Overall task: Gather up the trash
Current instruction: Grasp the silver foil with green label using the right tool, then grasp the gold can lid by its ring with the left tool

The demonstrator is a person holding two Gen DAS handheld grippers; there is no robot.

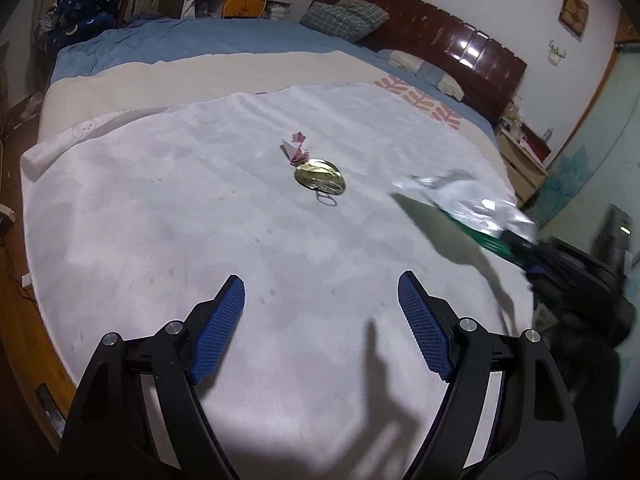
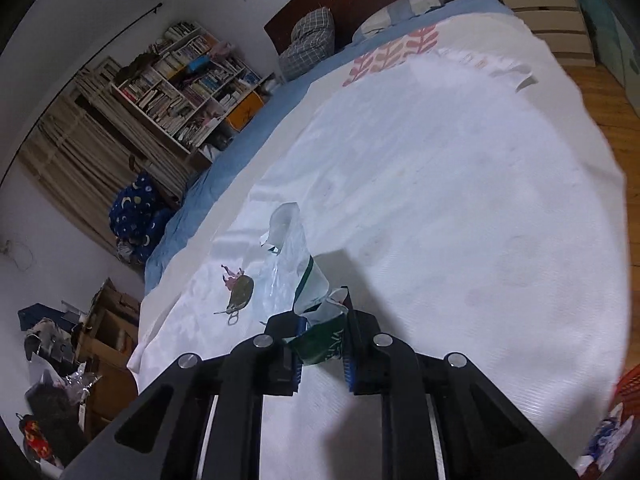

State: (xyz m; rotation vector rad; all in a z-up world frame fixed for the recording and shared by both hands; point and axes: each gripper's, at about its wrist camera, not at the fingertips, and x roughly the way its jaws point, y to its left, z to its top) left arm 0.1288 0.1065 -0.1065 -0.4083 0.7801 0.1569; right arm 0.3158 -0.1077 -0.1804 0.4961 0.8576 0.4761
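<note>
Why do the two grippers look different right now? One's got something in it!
The left gripper is wide open and empty, while the right gripper is shut on a plastic wrapper. The left gripper points at the gold can lid lying on the bed; the right gripper lifts its wrapper above the bed. Both have black arms and blue pads.

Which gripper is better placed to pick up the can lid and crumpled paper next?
Left. The left gripper is open and empty, facing the can lid and pink paper scrap on the bed. The right gripper is shut on the plastic wrapper.
</note>
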